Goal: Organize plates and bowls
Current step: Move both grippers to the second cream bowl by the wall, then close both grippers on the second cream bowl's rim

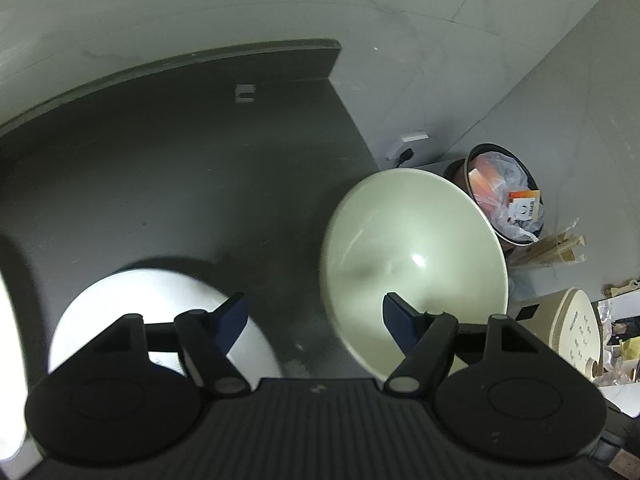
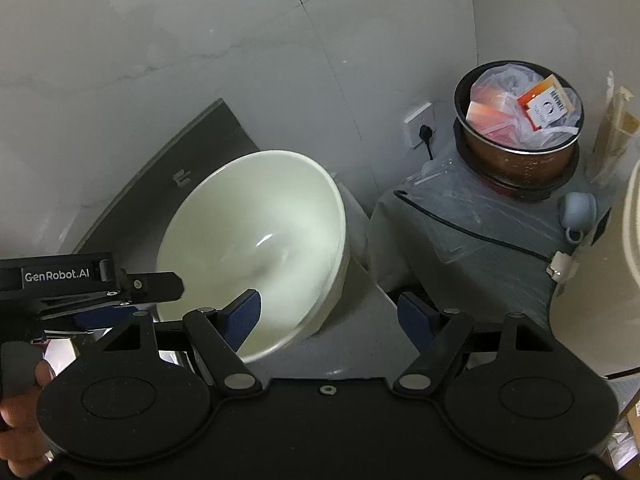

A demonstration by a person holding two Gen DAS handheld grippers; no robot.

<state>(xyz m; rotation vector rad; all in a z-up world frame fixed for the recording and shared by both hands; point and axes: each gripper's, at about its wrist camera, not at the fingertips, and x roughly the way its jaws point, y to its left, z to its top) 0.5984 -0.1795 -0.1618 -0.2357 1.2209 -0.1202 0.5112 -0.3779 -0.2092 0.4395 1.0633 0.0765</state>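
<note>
Item 1: pale green bowl (image 2: 256,248), sits near right edge of dark surface (image 1: 168,168), tilted look in both views, motion-blurred.
Item 2: white plate (image 1: 160,320), on same surface, left of bowl, well apart from it.

Risks, my guess: bowl is close to surface edge; a nudge from my tools could push it off toward floor. Glazed rim prob. slick, so a shallow pinch could slip. Trash bin (image 2: 520,120) stands beyond the edge, no concern.

My left tool (image 1: 314,312): wide open, holds nothing. One finger is over plate, the other over bowl's near rim; contact w/ either can't tell.
My right tool (image 2: 332,316): wide open, empty. Left finger overlaps bowl's near rim, maybe inside it; right finger is past bowl, off surface edge. Touching or not: can't tell.
</note>
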